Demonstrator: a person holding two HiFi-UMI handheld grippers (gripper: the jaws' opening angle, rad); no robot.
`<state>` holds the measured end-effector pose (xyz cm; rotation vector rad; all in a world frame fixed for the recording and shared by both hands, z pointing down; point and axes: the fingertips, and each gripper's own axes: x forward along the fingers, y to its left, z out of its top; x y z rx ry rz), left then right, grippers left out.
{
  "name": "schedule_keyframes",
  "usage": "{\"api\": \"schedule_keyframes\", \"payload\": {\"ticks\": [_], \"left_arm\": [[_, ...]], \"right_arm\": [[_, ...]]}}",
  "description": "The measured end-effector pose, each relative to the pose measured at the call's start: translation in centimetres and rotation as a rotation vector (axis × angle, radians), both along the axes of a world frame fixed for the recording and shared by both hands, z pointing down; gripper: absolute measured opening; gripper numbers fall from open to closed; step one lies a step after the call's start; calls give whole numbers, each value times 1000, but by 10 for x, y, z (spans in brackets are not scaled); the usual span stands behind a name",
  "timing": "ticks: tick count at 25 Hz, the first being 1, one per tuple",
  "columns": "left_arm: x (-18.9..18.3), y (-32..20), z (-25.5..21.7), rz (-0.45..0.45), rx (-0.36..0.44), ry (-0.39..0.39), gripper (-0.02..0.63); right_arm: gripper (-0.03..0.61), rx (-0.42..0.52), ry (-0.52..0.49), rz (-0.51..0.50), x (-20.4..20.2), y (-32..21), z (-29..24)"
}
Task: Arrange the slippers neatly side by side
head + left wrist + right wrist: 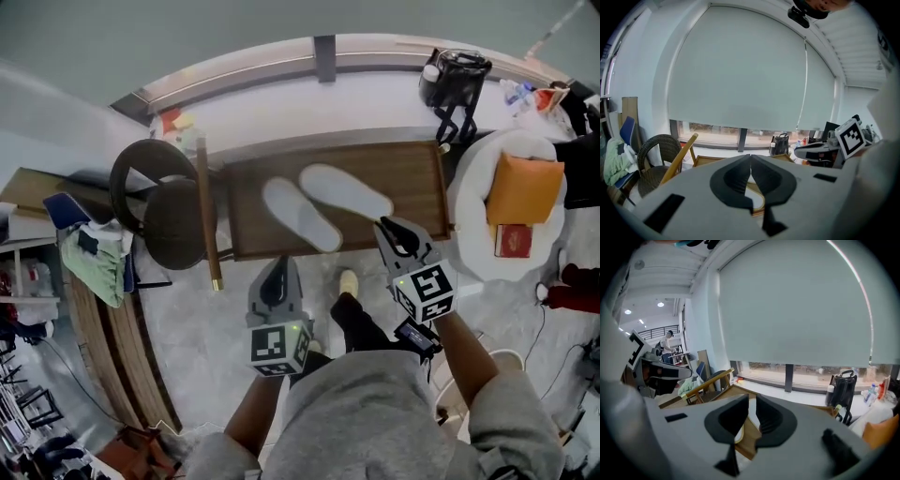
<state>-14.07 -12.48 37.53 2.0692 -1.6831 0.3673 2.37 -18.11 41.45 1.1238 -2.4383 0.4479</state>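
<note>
Now, nearest first. The grey left gripper (278,274), with its marker cube, hangs short of the near edge of the low dark-brown wooden surface (417,169). Its black fingers (733,180) are pressed together at the tips, with nothing between them. The grey right gripper (390,231), same build, sits over the near right part of that surface. Its black fingers (774,420) are all but together, with only a thin slit left and nothing clamped. Its tip is just beside the end of one slipper; contact cannot be told.

Toward the middle of the surface the nearer white flat fabric slipper (302,216) lies diagonally. The farther white flat fabric slipper (345,191) lies behind it, toward the surface's far right. The two are close but skewed and staggered, ends not level. Arranging judged not begun: this is the approach.

Judgement for the step: both sets of fingers must part before reaching a slipper, one gripper to each. Pinch the upper's edge rather than the sole, since soft fabric likely flexes. Turn each slipper until the long sides run parallel, ends level, with a narrow gap between.

Beyond the surface's far right corner a black handled bag (455,80) stands on the pale window ledge.
</note>
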Motion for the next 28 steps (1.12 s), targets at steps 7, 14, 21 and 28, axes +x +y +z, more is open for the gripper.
{"api": "schedule_keyframes", "payload": {"ticks": [7, 14, 21, 28], "left_arm": [[2, -31, 58, -46, -77, -29, 15], [4, -47, 112, -65, -153, -39, 15], [2, -48, 149, -71, -184, -28, 15], [4, -45, 163, -63, -199, -33, 15]], "right_arm": [[112, -75, 23, -70, -7, -36, 63], [129, -102, 87, -162, -22, -62, 129], [140, -98, 145, -256, -37, -88, 177], [143, -186, 135, -274, -53, -98, 208]]}}
